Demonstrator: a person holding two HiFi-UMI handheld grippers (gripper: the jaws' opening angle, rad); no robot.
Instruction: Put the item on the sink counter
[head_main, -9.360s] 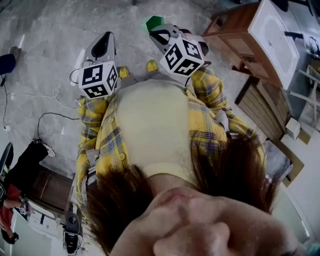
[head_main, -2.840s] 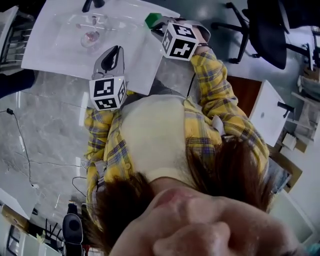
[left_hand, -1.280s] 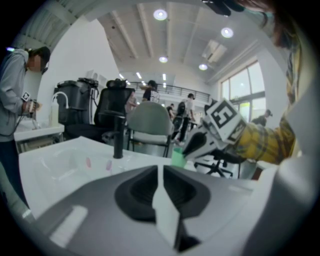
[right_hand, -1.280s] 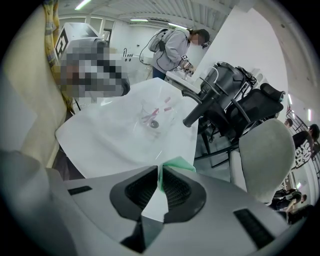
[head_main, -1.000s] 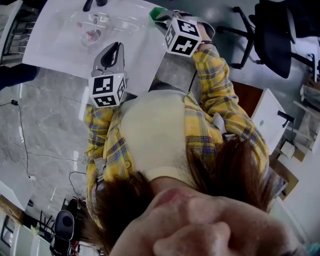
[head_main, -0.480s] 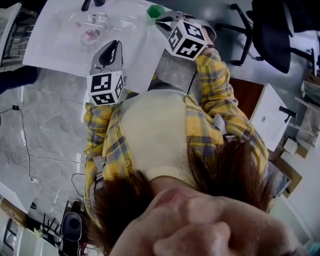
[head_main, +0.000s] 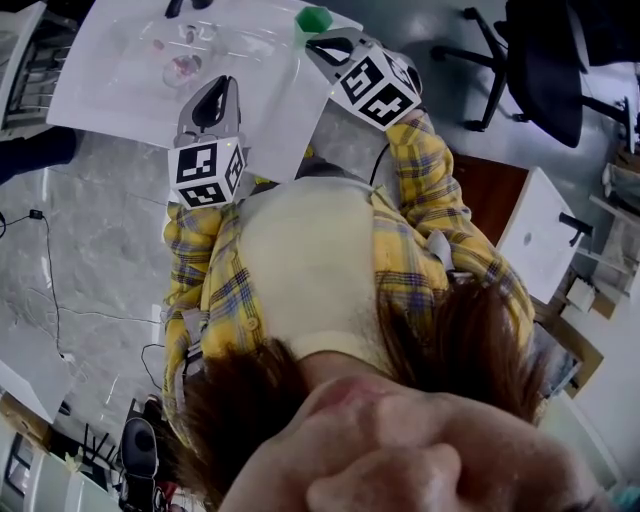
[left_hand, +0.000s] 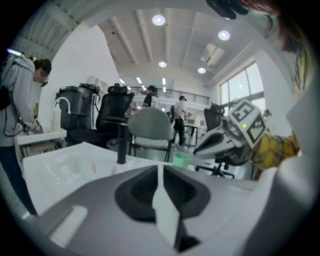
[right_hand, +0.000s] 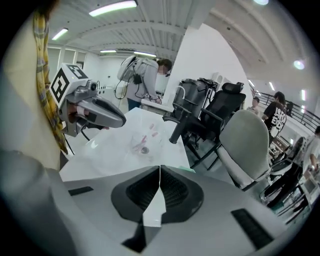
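Note:
A small green cup (head_main: 313, 18) stands on the near right corner of the white sink counter (head_main: 270, 90). My right gripper (head_main: 318, 42) hovers just short of the cup, jaws shut and empty. In the right gripper view only a green sliver of the cup (right_hand: 187, 169) shows past the shut jaws. From the left gripper view the cup (left_hand: 181, 159) sits on the counter below the right gripper (left_hand: 200, 149). My left gripper (head_main: 222, 85) is shut over the counter's front edge, holding nothing.
The basin has a drain (head_main: 183, 68) and a black faucet (right_hand: 177, 131) behind it. Office chairs (head_main: 545, 70) stand to the right, and a wooden cabinet with a white top (head_main: 530, 235) is beside me. A person in grey (right_hand: 145, 75) stands beyond the counter.
The right gripper has drawn back toward me from the green cup, which stays on the counter corner. The left gripper has shifted only slightly.

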